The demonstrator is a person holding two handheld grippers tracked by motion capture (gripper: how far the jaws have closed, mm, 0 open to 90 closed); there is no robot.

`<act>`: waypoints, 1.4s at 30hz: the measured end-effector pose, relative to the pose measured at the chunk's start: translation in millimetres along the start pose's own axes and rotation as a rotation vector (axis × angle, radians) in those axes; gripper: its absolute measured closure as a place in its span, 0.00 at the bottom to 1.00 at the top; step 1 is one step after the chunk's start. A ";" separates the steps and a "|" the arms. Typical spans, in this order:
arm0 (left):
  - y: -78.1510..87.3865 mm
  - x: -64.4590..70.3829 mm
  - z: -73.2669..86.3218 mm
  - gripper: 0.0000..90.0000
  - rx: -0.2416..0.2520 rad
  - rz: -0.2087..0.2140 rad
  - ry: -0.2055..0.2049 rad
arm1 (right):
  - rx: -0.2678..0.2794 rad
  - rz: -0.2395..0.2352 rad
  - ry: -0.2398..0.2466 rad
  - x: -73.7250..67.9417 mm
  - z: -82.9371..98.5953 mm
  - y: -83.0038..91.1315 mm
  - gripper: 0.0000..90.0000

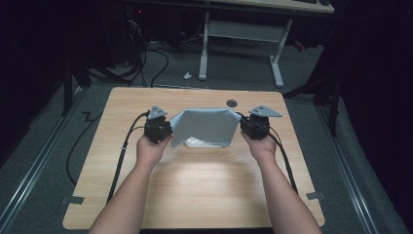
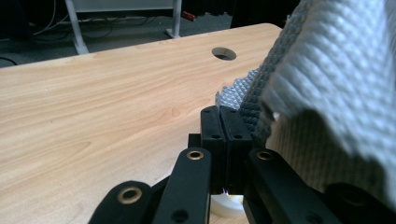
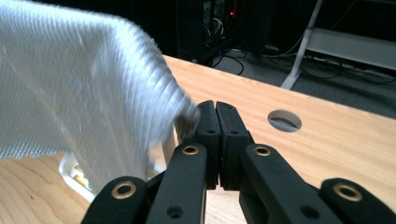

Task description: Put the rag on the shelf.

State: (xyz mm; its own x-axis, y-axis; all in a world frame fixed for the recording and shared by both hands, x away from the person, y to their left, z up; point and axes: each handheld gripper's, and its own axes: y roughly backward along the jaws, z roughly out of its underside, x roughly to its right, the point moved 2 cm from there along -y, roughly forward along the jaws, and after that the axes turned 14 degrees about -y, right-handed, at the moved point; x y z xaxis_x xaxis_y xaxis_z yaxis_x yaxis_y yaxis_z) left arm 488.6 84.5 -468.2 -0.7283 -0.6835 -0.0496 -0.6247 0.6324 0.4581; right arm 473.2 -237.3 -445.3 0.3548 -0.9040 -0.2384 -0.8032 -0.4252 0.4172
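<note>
- left gripper [image 1: 164, 127] has its jaws pressed together, pinching the left corner of a grey waffle-weave cloth [image 1: 204, 126].
- right gripper [image 1: 247, 125] is likewise clamped on the cloth's right corner.
- the cloth hangs stretched between the two, lifted above the middle of the wooden table [image 1: 195, 195].
- a white object [image 3: 77, 177] lies on the table under the cloth; what it is cannot be told.
- a round hole [image 1: 232, 103] sits near the table's far edge.

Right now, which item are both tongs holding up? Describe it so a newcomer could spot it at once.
Start at the light wooden table and go to its far half, just in front of the round hole. Stretched between the left tongs and right tongs hangs a grey waffle-textured cloth, lifted by two corners. It is the only soft fabric there.
</note>
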 end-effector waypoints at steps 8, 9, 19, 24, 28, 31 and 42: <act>-4.0 0.6 15.5 0.99 -0.016 0.011 0.019 | -0.034 0.008 -0.017 6.2 20.0 -9.7 1.00; -4.4 0.9 16.9 0.99 -0.018 0.010 0.019 | -0.039 0.010 -0.021 7.1 22.4 -10.7 1.00; -4.7 3.2 20.1 0.98 0.000 0.021 0.028 | -0.042 0.014 -0.040 12.0 34.8 -12.2 1.00; -6.2 4.7 19.7 0.97 0.004 0.024 0.032 | -0.047 0.022 -0.038 12.9 36.7 -11.5 1.00; -5.1 3.3 19.9 0.95 0.000 0.022 0.034 | -0.048 0.024 -0.030 12.5 37.6 -12.3 0.99; -3.7 2.1 19.9 0.90 0.002 0.020 0.037 | -0.054 0.026 -0.031 12.8 38.2 -12.8 0.98; 17.5 -12.8 16.8 0.68 0.036 -0.073 0.047 | -0.030 0.049 -0.034 19.0 31.3 -5.3 0.85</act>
State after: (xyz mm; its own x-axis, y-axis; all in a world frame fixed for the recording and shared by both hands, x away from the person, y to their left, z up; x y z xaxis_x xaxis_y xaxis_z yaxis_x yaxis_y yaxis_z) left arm 482.2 110.5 -474.5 -0.6668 -0.7442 -0.0395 -0.6861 0.5924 0.4222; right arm 469.2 -250.9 -479.5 0.2987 -0.9219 -0.2466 -0.8040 -0.3823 0.4554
